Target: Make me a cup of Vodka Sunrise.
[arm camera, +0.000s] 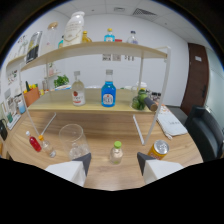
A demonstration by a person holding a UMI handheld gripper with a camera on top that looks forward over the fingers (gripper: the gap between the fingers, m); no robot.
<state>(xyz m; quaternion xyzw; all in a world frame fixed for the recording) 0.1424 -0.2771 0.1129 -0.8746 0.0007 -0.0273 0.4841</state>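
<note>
The wooden tabletop (100,131) carries a clear glass (73,140), a green-capped bottle (116,152), a can (159,148), a red-filled bottle (34,143) and a two-tier shelf (95,102).

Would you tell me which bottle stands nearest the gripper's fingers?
The small green-capped bottle, standing on the table between the open fingers of the gripper; the blue bottle and the clear bottle stand back on the shelf.

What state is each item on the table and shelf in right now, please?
gripper: open, holding nothing.
small green-capped bottle: upright, capped, just ahead of the fingers.
clear glass: upright, seemingly empty.
orange can: lying tilted.
blue bottle: upright on shelf, capped.
clear bottle with red label: upright, capped.
</note>
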